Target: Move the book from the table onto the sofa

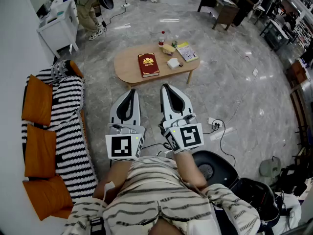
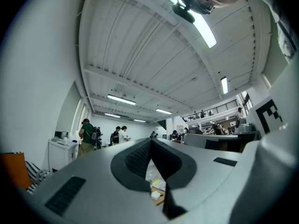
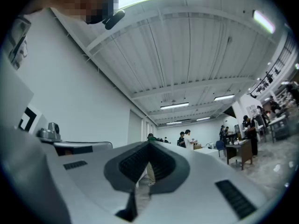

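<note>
A dark red book [image 1: 148,64] lies flat on the oval wooden table [image 1: 132,71], a little left of its middle. The sofa [image 1: 68,131] with a black-and-white striped cover and orange cushions [image 1: 37,100] runs along the left wall. My left gripper [image 1: 131,92] and right gripper [image 1: 166,88] are held side by side in front of me, short of the table's near edge, both shut with nothing between the jaws. Both gripper views look up at the ceiling; the left gripper [image 2: 150,142] and right gripper [image 3: 149,146] show jaws closed tip to tip.
On the table's right half stand a bottle [image 1: 162,38], a yellow booklet [image 1: 187,51], a small white box [image 1: 173,63] and other small items. A white cart [image 1: 59,21] and a person [image 1: 89,9] stand at the far left. Cables and a power strip [image 1: 215,125] lie on the floor at right.
</note>
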Motion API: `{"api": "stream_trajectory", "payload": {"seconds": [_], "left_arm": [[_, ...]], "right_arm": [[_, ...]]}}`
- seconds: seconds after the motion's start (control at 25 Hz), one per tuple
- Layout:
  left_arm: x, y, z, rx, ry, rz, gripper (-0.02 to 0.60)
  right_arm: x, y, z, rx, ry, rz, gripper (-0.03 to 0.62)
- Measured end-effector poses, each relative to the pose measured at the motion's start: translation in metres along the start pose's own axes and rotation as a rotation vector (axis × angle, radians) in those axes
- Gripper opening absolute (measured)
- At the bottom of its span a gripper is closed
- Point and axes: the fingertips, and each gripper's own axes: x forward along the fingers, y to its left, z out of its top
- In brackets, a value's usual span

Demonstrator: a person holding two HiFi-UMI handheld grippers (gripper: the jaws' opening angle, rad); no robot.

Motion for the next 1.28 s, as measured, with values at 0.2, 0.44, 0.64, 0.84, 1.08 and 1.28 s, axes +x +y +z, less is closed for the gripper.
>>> {"api": "stream_trajectory", "payload": {"seconds": [0.2, 0.44, 0.64, 0.84, 1.08, 1.28], "left_arm": [[0.007, -0.007, -0.006, 0.003, 0.003, -0.001, 0.005], [0.016, -0.027, -0.013, 0.007, 0.011, 0.006, 0.005], [0.027, -0.048, -0.021, 0.022, 0.014, 0.023, 0.005], [0.03, -0.061, -0.039, 0.036, 0.046, 0.067, 0.005], [0.039, -0.059, -0.052, 0.055, 0.091, 0.102, 0.005], [0.069, -0.042, -0.071, 0.028, 0.102, 0.102, 0.005]], "right_arm": [[-0.001, -0.011, -0.003, -0.006, 0.004, 0.003, 0.012], [-0.007, -0.029, -0.001, -0.02, 0.007, 0.014, 0.012], [-0.016, -0.057, -0.003, 0.0, 0.01, 0.015, 0.012], [-0.027, -0.087, -0.013, 0.034, 0.009, 0.02, 0.012], [-0.017, -0.107, -0.027, 0.073, 0.036, 0.008, 0.014], [0.011, -0.11, -0.053, 0.076, 0.09, 0.021, 0.014]]}}
